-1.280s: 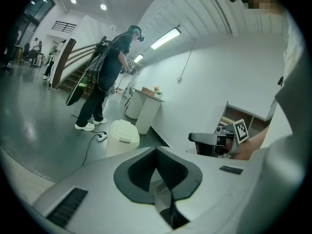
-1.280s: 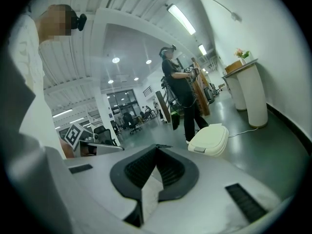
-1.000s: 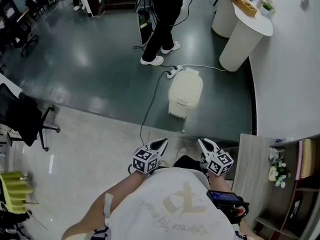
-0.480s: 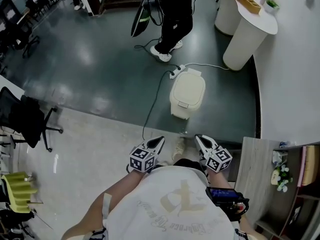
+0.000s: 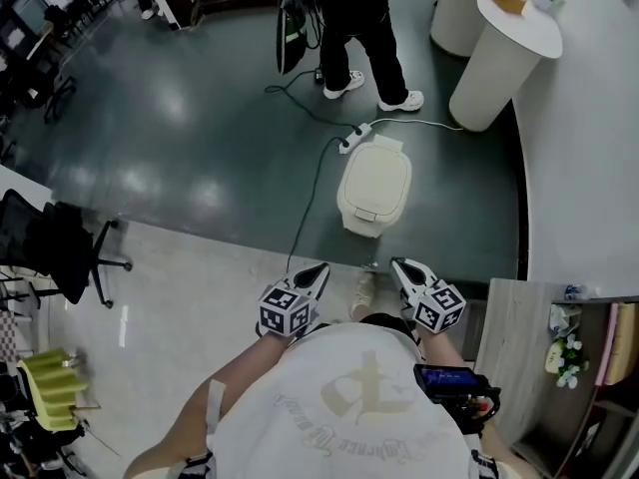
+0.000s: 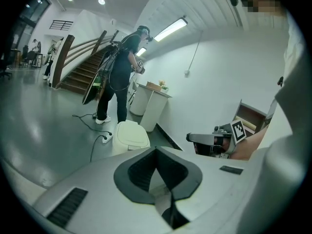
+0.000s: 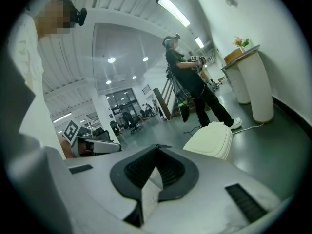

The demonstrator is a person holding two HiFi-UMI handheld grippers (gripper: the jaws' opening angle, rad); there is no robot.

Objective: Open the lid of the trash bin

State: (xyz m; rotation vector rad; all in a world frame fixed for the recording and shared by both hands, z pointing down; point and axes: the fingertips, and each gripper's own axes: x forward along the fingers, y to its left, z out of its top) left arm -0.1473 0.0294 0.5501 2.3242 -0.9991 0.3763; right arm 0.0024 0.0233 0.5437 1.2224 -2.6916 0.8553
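Observation:
The cream trash bin stands on the dark floor ahead of me with its lid down. It also shows in the left gripper view, bin, and in the right gripper view, bin. My left gripper and right gripper are held close to my body, side by side, well short of the bin. Both point toward it. In their own views the left gripper and the right gripper have jaw tips touching, with nothing between them.
A person in black stands just beyond the bin, by a power strip whose cable runs toward me. A white round counter is at the back right, an office chair at the left, and a wooden shelf beside my right arm.
The person in black has stepped to the right behind the bin. My grippers have risen slightly in the head view. The bin lid stays down.

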